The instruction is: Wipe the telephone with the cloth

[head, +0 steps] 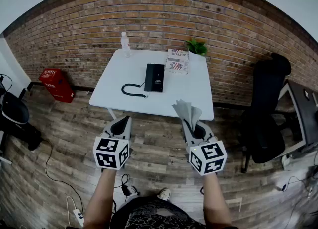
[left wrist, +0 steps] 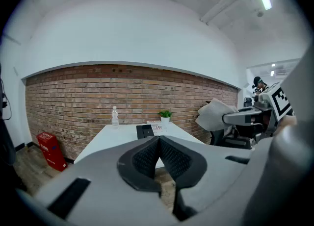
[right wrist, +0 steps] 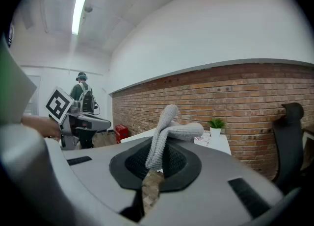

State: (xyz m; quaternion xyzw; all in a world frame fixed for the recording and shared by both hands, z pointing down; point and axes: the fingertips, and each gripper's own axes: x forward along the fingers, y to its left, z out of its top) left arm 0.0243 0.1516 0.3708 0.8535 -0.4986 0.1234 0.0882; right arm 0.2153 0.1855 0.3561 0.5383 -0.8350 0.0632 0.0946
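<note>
Currently both grippers hang over the floor, short of the table's (head: 191, 99) near edge; no wiping begun yet, by my read.

Far left, a red box (head: 56, 84) sits by the wall, well apart from the table. Left gripper (head: 124, 120): jaws pressed together, nothing between them.

On the table, L to R:
- a bottle (head: 125, 44) at the far left corner
- a coiled cord (head: 131, 90) toward the left edge, running to the telephone (head: 155, 77)
- the telephone itself, flat at about mid-table and nearer the far edge
- a magazine (head: 178, 61) just beside it at the far edge
- a small plant (head: 197, 47) at the far right corner

Right gripper (head: 192, 123): jaws clamped on the cloth (head: 186, 110), which sticks up floppy from the tips.

Cloth looks soft and light, so it should fold flat under pressure. Phone is prob. light plastic and may slide on the smooth top. The free left gripper could steady it at its near end. Cord may snag a sweep from the left.

Near half of the table is bare, so there's open approach from the near edge, w/ room right of the phone too. Magazine crowds the far side. A black chair (head: 266, 109) stands off the right edge, well apart.
</note>
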